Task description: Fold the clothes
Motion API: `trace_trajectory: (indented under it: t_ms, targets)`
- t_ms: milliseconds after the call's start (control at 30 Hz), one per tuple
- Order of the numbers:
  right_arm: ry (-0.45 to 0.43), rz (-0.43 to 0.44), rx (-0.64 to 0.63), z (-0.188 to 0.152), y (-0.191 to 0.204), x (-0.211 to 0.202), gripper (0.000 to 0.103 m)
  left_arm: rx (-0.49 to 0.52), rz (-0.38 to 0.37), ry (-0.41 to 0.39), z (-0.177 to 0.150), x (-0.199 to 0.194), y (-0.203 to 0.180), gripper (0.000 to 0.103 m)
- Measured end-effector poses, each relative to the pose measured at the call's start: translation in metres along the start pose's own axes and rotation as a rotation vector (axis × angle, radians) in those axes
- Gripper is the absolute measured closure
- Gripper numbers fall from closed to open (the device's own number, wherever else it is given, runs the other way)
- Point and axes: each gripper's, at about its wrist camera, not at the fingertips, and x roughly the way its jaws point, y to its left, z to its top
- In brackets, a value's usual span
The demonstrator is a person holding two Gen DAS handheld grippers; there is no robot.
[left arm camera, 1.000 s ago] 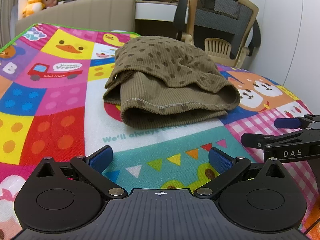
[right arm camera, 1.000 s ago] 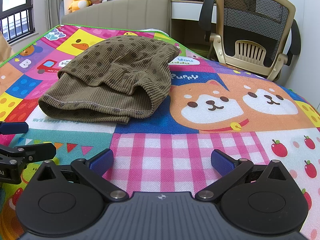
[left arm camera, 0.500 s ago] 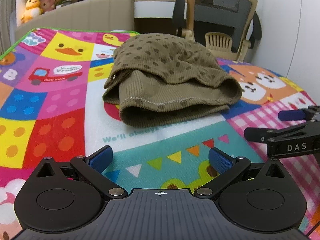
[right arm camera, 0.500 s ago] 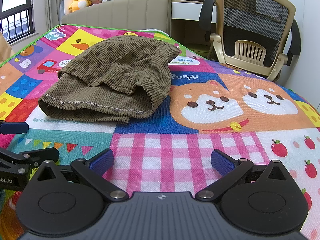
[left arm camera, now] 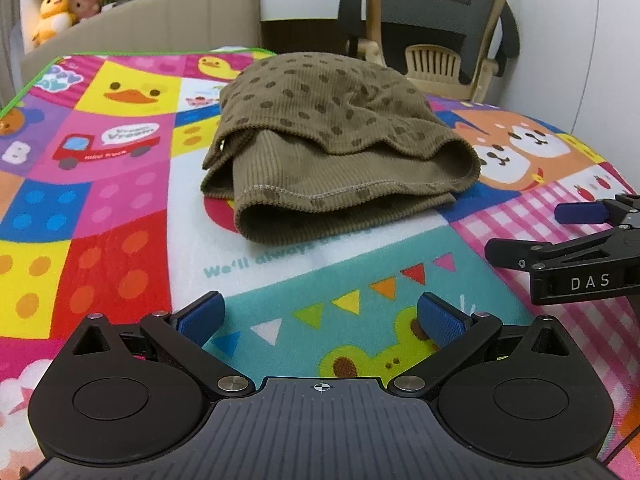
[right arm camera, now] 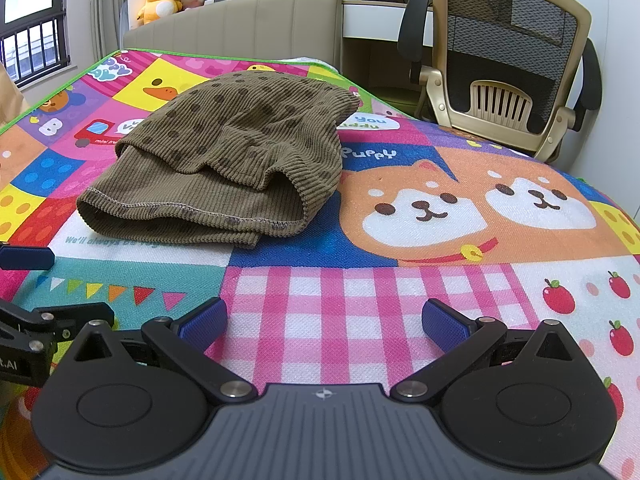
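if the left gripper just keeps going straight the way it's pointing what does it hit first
Most likely the folded brown garment. The left gripper is open, pointing across a bare stretch of the play mat at the garment's near hemmed edge. If it is angled downward, it may brush the mat first; depth is unclear.

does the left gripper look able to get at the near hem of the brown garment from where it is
Probably yes. The left gripper is open and points at the brown garment, with only bare mat between them. The right gripper sits off to the side, clear of that path.

left tool [left arm camera: 320, 320]: fingers spread, empty | right tool [right arm camera: 324, 322]: fingers spread, empty, alongside
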Motion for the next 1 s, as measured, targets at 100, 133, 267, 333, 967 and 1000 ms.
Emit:
trace_trajectory:
  t_ms: [100,133,267,333,967,1000]
  targets:
    - [0.000,-0.003,-0.003,0.0001,0.0011,0.0002,0.000,-0.005,0.009,-0.018,-0.0024,-0.0007,-0.0009,0.000]
    - [-0.001,-0.003,-0.003,0.0001,0.0012,0.0003,0.000,-0.005,0.013,-0.021,-0.0027,-0.0006,-0.0015,0.000]
    - [-0.003,-0.001,-0.001,-0.0003,0.0006,0.0001,0.000,-0.007,0.019,-0.027,-0.0032,-0.0009,-0.0024,0.000]
    - [-0.003,-0.001,-0.001,-0.0001,0.0006,0.0002,0.000,-0.007,0.018,-0.029,-0.0034,-0.0010,-0.0022,0.000]
    - [-0.003,-0.002,-0.002,0.0000,0.0009,0.0002,0.000,-0.009,0.017,-0.033,-0.0042,-0.0013,-0.0021,0.000]
    - [-0.004,-0.002,-0.001,0.0000,0.0010,0.0002,0.000,-0.009,0.017,-0.033,-0.0042,-0.0013,-0.0021,0.000]
